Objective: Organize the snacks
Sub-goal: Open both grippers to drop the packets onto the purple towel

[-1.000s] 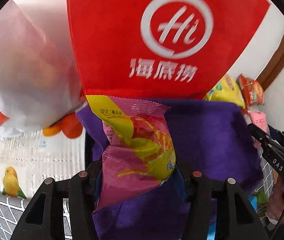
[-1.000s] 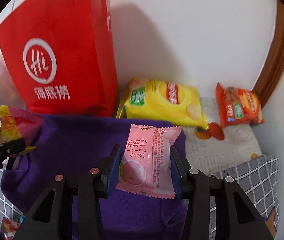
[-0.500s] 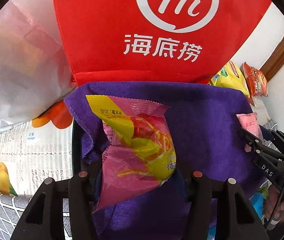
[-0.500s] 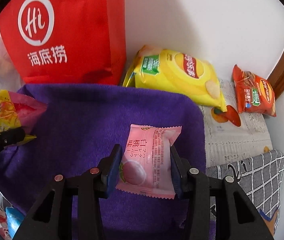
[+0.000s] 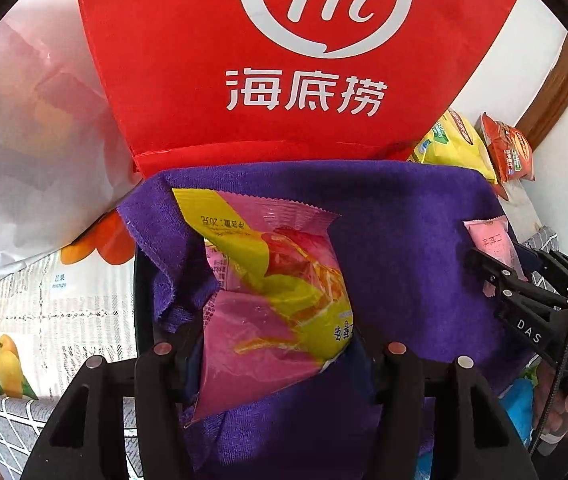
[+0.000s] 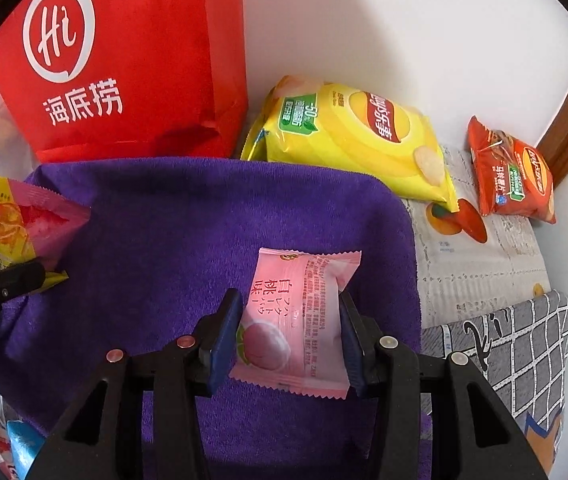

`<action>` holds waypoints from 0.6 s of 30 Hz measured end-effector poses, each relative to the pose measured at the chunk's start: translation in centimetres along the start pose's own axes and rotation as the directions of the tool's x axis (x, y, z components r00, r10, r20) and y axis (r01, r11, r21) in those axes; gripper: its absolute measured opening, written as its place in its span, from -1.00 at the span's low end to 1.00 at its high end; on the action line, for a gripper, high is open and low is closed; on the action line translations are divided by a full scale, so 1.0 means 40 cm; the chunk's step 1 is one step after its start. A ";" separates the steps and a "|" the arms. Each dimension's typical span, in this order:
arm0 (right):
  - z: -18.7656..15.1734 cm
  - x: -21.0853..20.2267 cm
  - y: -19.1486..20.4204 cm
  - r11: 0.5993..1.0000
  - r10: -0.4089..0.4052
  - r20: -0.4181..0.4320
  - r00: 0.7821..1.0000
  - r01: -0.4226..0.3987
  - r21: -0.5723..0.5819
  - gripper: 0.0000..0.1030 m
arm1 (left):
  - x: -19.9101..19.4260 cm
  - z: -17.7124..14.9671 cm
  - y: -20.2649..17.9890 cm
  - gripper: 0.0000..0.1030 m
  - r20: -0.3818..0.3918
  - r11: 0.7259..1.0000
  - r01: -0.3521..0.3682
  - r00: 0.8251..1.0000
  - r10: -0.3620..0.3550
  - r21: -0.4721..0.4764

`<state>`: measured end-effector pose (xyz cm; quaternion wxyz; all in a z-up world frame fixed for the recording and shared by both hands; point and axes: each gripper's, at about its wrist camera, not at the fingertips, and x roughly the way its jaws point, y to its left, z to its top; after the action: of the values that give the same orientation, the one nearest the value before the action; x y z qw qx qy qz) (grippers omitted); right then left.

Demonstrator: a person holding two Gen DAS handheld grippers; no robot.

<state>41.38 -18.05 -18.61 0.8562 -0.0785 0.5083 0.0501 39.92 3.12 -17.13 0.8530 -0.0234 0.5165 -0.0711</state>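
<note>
Left gripper (image 5: 280,344): jaws closed on a pink and yellow snack packet (image 5: 272,284), which stands up between the fingers with its crimped top edge pointing forward, away from the camera. The packet is creased at mid-height. Seen from the right wrist, the same packet (image 6: 24,224) sits at the far left edge of the purple towel (image 6: 212,216), with the left gripper (image 6: 12,280) clamped on its lower end.

Right gripper (image 6: 287,332): jaws closed on a pale pink peach packet (image 6: 299,320), blue pads pressing both long sides. The packet lies flat between the fingers, above the right half of the towel; whether it touches the fabric cannot be told. From the left wrist, this packet (image 5: 491,244) and the right gripper (image 5: 495,276) appear at the right edge of the towel (image 5: 403,248).

Ahead of both sets of jaws, a red paper bag (image 6: 124,60) with a white logo stands upright against the wall, touching the far edge of the towel. Ahead and to the right of the right jaws, a yellow crisp bag (image 6: 355,136) leans at the wall beside the red bag, and an orange snack bag (image 6: 511,176) lies further right, apart from it, on a printed paper sheet (image 6: 479,260). A white plastic bag (image 5: 32,140) fills the area ahead-left of the left jaws.
</note>
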 end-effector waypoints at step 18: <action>0.019 -0.108 0.048 0.997 -0.056 0.132 0.990 0.062 -0.041 0.59 | -0.048 0.004 -0.011 0.60 0.050 0.999 0.049 0.998 -0.049 -0.003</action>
<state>39.64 -16.06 -14.60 0.8868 -0.1094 0.4471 0.0411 39.14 2.97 -15.31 0.8635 -0.0396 0.4945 -0.0905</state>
